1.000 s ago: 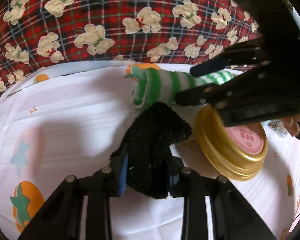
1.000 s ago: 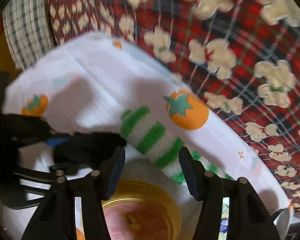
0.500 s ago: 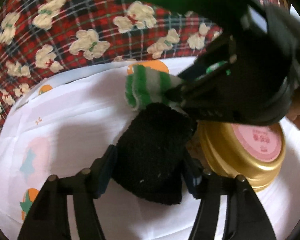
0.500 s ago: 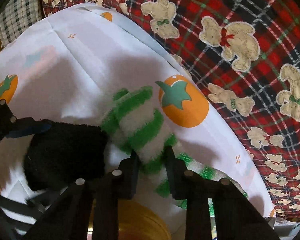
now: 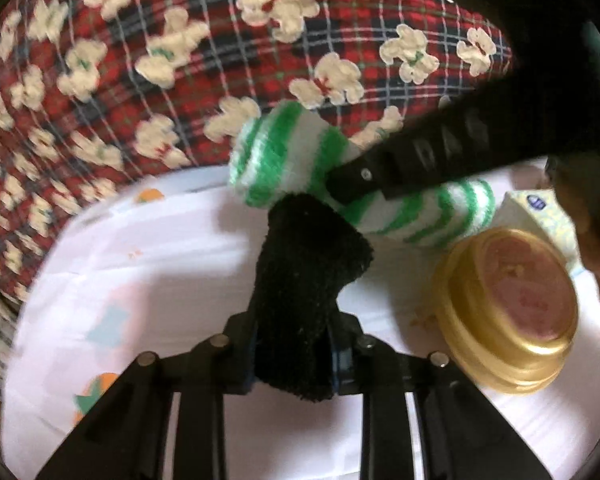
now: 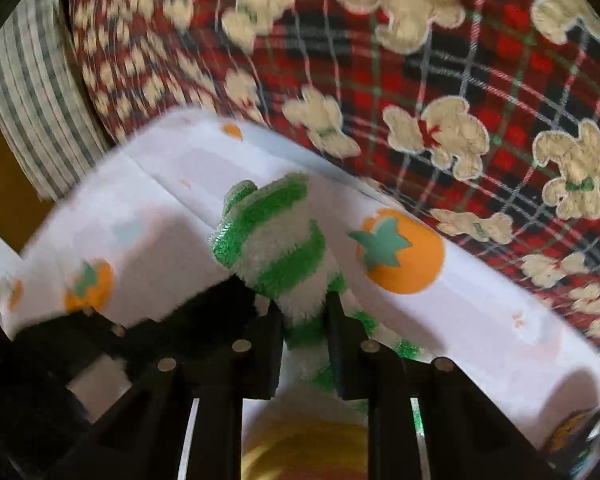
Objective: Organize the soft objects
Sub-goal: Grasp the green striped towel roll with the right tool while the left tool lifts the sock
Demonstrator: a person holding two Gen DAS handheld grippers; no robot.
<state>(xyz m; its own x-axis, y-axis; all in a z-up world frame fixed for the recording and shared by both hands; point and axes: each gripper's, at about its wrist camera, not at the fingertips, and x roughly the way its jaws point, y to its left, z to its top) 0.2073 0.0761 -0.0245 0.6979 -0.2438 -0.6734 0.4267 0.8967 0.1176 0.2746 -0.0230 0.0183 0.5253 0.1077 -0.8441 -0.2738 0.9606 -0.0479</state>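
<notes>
On a white tomato-print cloth (image 5: 148, 264) over red plaid bedding (image 5: 100, 60), the closing left gripper (image 5: 294, 354) pinches a black sock (image 5: 304, 280) and the closing right gripper (image 6: 304, 344) a green-striped sock (image 6: 276, 248).

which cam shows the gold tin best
The left wrist view: the gold tin shows nearly whole, pink lid and gold rim, on the white cloth beside the black sock. The right wrist view catches only a blurred gold sliver at its bottom edge.

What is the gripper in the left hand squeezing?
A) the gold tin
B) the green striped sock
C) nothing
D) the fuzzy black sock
D: in the left wrist view the black sock sits pinched between the closing jaws of the left gripper, while the right gripper has the green striped sock.
</notes>
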